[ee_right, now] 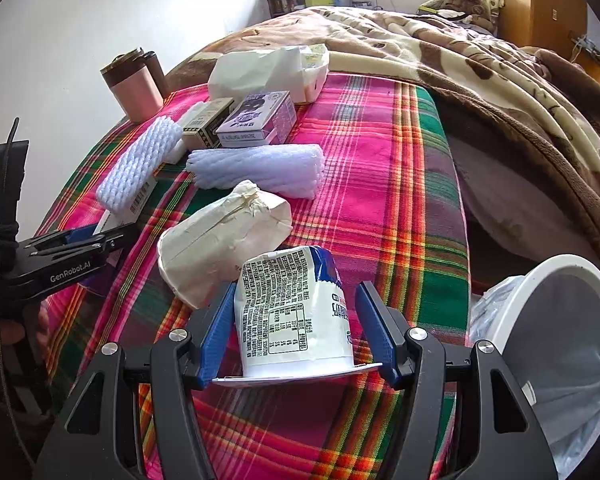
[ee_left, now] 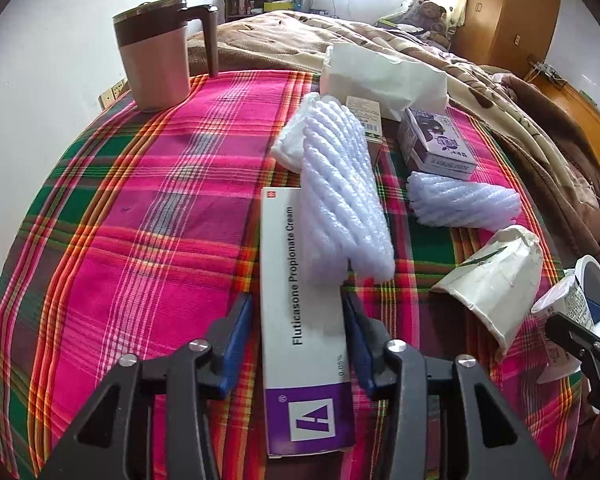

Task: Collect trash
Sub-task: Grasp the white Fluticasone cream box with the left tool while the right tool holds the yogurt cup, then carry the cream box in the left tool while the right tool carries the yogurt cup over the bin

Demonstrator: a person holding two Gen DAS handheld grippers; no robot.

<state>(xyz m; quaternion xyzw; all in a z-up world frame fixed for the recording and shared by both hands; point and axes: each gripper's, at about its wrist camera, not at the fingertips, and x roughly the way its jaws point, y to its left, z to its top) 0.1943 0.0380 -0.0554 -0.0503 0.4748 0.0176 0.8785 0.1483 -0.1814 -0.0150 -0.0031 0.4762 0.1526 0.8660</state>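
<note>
- Left hand-held gripper (ee_left: 296, 344) has its blue pads on either side of the cream box (ee_left: 302, 320), spread, with a sliver of gap showing on both sides, so the box is not yet pinched.
- Foam netting (ee_left: 340, 200) lies across the far end of that box, which is likely why the approach comes from the near end.
- Right hand-held gripper (ee_right: 296, 332) straddles a yogurt cup (ee_right: 296, 312) standing upside down on its rim; the pads are spread and clear of its walls.
- Just to the right, a lined bin (ee_right: 556, 344) sits beside the worktop (ee_right: 380, 168), tilted open toward it, handy for dropping things in.
- Other trash waits on the plaid cloth: a crushed paper cup (ee_right: 220, 240), a second foam roll (ee_right: 260, 170) and a small purple carton (ee_right: 256, 120).
- A brown mug (ee_left: 158, 56) stands apart at the far corner; probably not trash.
</note>
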